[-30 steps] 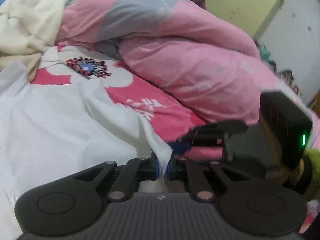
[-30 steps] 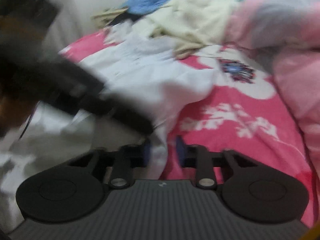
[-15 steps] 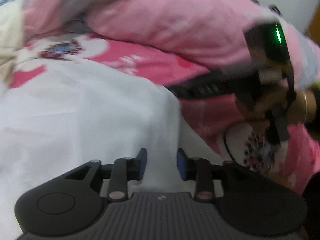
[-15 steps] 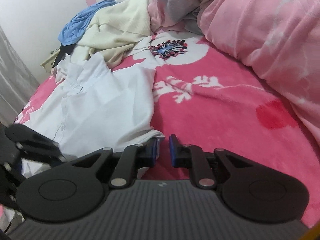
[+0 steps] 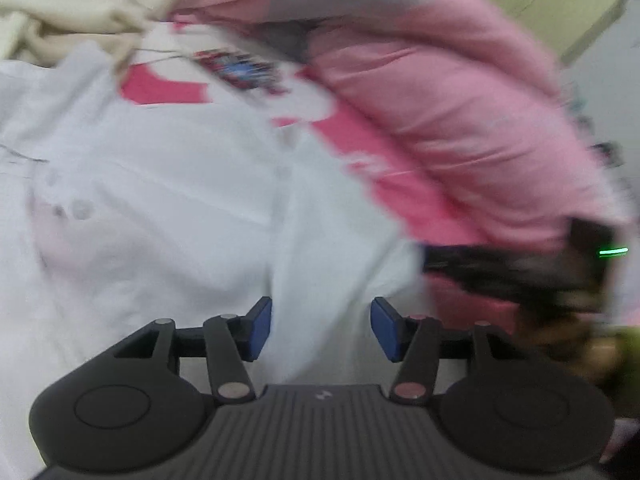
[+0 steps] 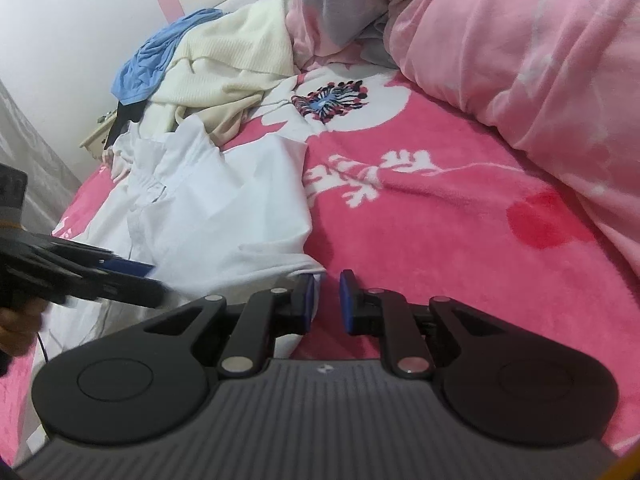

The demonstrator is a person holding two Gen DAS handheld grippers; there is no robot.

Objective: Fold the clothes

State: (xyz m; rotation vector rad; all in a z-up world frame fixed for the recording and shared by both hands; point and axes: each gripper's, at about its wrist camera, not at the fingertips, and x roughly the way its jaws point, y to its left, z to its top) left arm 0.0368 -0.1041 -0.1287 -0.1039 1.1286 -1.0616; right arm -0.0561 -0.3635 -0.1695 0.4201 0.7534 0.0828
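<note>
Both my grippers are over the bed with nothing gripped. My left gripper (image 5: 321, 330) has its blue pads spread wide above the white shirt (image 5: 168, 208), a ridge of its fabric lying between them. That view is motion-blurred, so I can't quite tell whether the pads touch the cloth. My right gripper (image 6: 323, 300) has its pads only narrowly apart, just at the shirt's (image 6: 208, 216) near corner, where the hem meets the pink floral blanket (image 6: 440, 220); the cloth lies in front of the left pad, not between the two.

The shirt lies spread on the blanket, button placket up, collar toward the far end, its right side folded inward. Beyond the collar sits a heap of cream knitwear (image 6: 232, 68) with a blue garment (image 6: 156, 60) behind it. A bunched pink duvet (image 6: 540, 52) fills the right side. In the right wrist view, my left gripper (image 6: 120, 276) hovers over the shirt's lower edge.
</note>
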